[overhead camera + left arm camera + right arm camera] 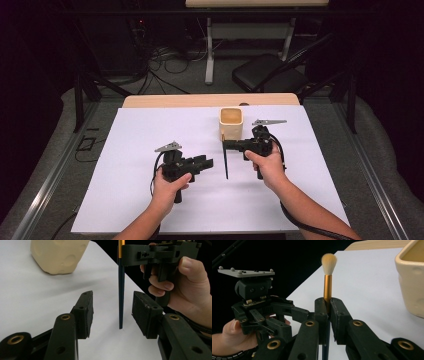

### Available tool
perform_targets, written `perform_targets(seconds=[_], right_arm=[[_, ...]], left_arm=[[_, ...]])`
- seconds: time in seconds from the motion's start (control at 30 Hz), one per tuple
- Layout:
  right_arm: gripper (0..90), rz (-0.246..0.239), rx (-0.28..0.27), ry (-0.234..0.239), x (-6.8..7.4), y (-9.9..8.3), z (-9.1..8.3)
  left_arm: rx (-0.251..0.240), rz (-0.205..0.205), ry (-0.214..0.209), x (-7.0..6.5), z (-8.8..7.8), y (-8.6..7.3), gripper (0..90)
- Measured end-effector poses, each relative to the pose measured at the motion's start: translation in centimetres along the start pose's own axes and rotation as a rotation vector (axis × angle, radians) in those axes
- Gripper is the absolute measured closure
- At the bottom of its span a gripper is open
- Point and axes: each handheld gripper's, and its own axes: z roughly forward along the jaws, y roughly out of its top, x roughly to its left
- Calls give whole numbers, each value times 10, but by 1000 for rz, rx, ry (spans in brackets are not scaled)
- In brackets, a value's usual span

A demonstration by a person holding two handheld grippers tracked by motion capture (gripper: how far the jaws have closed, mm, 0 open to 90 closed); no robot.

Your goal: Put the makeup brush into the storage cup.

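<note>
White sheeting covers my counter (150, 200), with a strip of pale wood showing along its far edge at twelve o'clock. On the floor beyond that, toward one o'clock, stands a black chair (267, 75).

Next in size is the cream ceramic pot (231, 123), squarish and open-topped, standing near the far edge of the sheet at about one o'clock from the middle. In the right gripper view it rises just to the three o'clock side of my brush.

My left tool (204, 163) sits at about nine o'clock from the brush, pointing toward it. Its jaws stand partly apart and hold nothing. In the left gripper view the brush handle stands upright beyond the gap between its pads (85, 312), touching neither.

My right tool (226, 145) lies at six o'clock from the pot, just beside it, aimed toward my left tool. Its jaws are clamped tight on the brush, just under the gold ferrule.

Smallest is the brush (226, 161) itself: dark slim handle, gold band, pale bristles uppermost. It stands upright, with the handle's lower tip at the white sheet; I cannot tell if it touches.
</note>
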Motion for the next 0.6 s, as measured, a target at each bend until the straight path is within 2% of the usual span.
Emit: perform_targets(seconds=[0.33,0.6], right_arm=[[839,37,-20,9,-2,-3,2],[839,43,-20,21,1,-4,5]], left_arm=[[3,-8,-1,0,7,0,552],[10,-7,-11,-1,14,-1,593]])
